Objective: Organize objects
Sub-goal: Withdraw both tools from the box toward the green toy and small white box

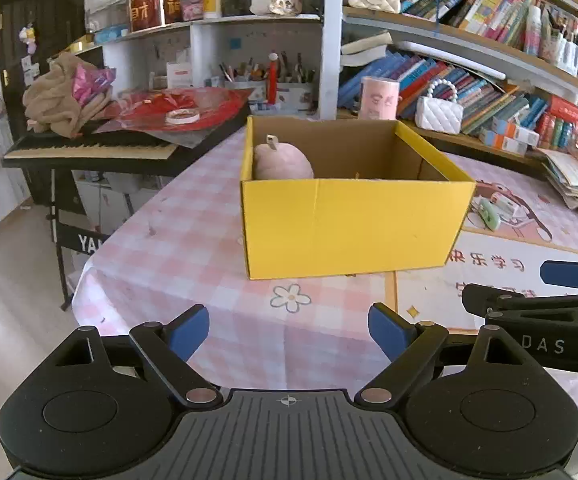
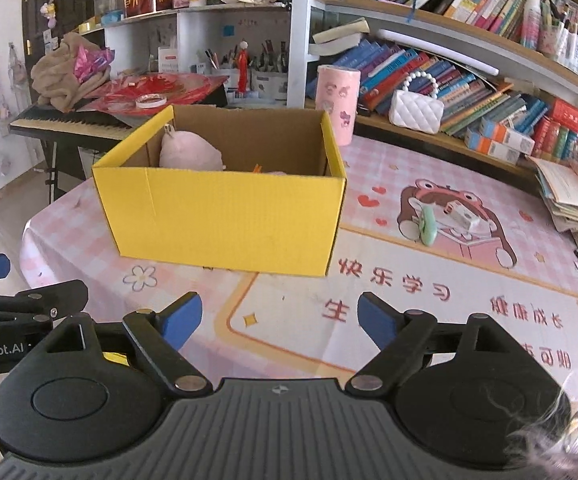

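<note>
On the pink checked tablecloth [image 1: 193,216], a yellow cardboard box [image 1: 349,228] is standing open-topped, and a pink plush toy [image 1: 283,160] is lying inside against its left wall. Further right on the cloth, a green clip [image 2: 427,224] and a small white packet [image 2: 461,214] are lying loose on the printed cartoon figure, well apart from the box. These are judged to be the items waiting to be sorted.

Risks, reading left to right:
- Box displacement. The box is light cardboard and is sitting unanchored; a finger catching its near wall during a reach is likely to push it toward the table's left edge.
- Gripper collision. In the left wrist view, the right gripper's linkage is crossing close beside the left tool; a converging reach is liable to tangle the two.
- Poor grasp. The green clip is small and lying flat; a descent that is too shallow is likely to skid it across the slick printed mat.
- Clutter at far right. A stack of papers [image 2: 577,200] is sitting near the loose items and could be disturbed by a wide swing.

Tool state: the left gripper [image 1: 289,330] is standing released, jaws spread wide, holding and touching nothing. The right gripper [image 2: 279,316] is likewise released and empty, hovering above the mat.
</note>
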`<state>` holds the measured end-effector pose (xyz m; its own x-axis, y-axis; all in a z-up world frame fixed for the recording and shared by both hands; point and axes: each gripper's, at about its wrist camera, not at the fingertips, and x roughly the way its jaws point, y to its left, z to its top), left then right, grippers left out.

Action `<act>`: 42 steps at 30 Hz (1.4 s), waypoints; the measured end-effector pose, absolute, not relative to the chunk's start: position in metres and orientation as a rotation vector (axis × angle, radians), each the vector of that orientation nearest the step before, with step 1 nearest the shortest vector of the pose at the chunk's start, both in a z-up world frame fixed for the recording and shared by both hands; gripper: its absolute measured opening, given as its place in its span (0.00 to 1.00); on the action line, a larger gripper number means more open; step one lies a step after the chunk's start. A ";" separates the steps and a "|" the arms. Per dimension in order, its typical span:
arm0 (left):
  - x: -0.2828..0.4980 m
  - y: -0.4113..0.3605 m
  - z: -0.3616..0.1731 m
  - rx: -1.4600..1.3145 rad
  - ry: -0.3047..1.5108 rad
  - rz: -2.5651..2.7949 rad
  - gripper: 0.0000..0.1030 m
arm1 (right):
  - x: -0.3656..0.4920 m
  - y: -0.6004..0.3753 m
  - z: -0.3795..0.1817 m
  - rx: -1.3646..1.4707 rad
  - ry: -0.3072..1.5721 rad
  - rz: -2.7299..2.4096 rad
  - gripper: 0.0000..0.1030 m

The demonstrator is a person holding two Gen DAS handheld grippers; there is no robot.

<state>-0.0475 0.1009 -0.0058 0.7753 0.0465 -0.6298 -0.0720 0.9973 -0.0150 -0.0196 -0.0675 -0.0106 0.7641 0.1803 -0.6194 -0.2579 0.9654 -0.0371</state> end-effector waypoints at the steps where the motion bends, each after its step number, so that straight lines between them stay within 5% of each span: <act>1: -0.048 0.100 -0.006 -0.038 0.685 0.057 0.86 | -0.022 -0.069 -0.011 -0.120 0.660 0.232 0.84; 42: 0.005 -0.009 -0.022 0.039 0.745 -0.268 0.87 | -0.026 -0.185 -0.018 -0.018 0.711 -0.116 0.86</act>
